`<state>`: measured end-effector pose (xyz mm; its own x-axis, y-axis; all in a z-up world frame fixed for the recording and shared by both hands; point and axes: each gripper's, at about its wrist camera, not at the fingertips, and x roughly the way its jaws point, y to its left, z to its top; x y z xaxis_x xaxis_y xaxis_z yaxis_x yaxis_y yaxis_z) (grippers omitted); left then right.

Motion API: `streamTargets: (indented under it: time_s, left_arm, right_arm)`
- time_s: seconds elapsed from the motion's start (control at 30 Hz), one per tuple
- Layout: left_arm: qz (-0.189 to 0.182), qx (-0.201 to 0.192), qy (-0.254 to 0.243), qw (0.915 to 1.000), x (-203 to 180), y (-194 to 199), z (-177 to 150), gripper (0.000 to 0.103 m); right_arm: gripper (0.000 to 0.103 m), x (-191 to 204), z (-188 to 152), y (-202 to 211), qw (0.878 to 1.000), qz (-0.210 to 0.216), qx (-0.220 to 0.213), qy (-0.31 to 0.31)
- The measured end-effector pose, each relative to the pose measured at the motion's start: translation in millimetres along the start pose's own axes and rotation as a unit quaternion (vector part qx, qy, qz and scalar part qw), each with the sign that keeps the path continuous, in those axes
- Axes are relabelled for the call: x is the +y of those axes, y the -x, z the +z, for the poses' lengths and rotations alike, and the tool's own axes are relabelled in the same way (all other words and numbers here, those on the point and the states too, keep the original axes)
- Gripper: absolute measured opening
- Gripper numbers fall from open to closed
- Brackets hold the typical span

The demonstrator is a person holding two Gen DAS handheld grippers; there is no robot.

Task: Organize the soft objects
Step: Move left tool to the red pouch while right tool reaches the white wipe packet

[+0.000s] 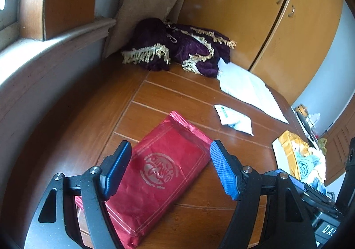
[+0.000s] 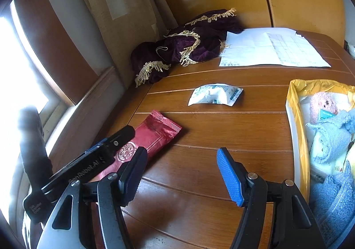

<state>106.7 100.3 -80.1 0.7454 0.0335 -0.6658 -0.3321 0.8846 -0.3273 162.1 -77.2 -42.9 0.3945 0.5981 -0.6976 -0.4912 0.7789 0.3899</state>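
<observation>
Two pairs of blue-padded tongs hover over a wooden counter (image 2: 199, 129). Left tongs (image 1: 169, 160) gape wide, straddling a red foil packet (image 1: 159, 173) lying flat on the wood, not gripping it. Right tongs (image 2: 180, 171) also gape wide, holding nothing, just right of that packet. Beyond the packet lies a small white pouch (image 2: 214, 93); farther back, a purple fringed cloth (image 2: 186, 49) sits beside paper sheets (image 2: 273, 49). Well right of the packet, a yellow-lined box (image 2: 297, 129) holds soft toys and towels.
</observation>
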Motion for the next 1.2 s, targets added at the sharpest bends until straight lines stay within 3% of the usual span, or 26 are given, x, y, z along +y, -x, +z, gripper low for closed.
streamTargets:
  time_s: [0.1,0.33,0.57,0.67,0.73,0.9,1.03,1.2]
  left_arm:
    - [-0.006,0.017,0.009,0.9998,2.1,-6.3,-0.1,0.073]
    - [0.011,0.020,-0.040,0.9989,-12.5,-8.6,-7.6,0.073]
    - [0.035,0.000,-0.045,0.9984,-11.3,-4.2,-2.5,0.073]
    - [0.030,0.045,-0.068,0.9963,-11.9,-19.4,2.2,0.073]
    - [0.037,0.052,-0.086,0.9943,-13.2,-22.3,1.0,0.073]
    - [-0.006,0.067,-0.093,0.9934,-14.4,-2.8,-6.9,0.073]
    - [0.026,0.062,-0.138,0.9881,-27.0,-3.9,-11.2,0.073]
    - [0.034,0.060,-0.116,0.9908,-21.7,-21.1,4.4,0.073]
  right_arm:
    - [0.067,-3.3,0.3,0.3,1.000,-0.003,-0.001,-0.007]
    - [0.067,-6.7,0.8,0.8,1.000,0.010,0.002,-0.021]
    - [0.067,-6.2,1.5,7.4,0.999,0.029,-0.001,-0.028]
    - [0.067,-6.2,1.9,10.0,0.999,0.028,-0.004,-0.028]
    - [0.067,-7.8,2.1,11.2,0.999,0.030,-0.006,-0.034]
    - [0.067,-9.6,2.9,14.0,0.999,0.032,-0.010,-0.038]
    - [0.067,-8.2,2.3,10.6,0.999,0.032,-0.002,-0.036]
    - [0.067,-5.7,0.6,11.7,0.999,0.036,-0.004,-0.032]
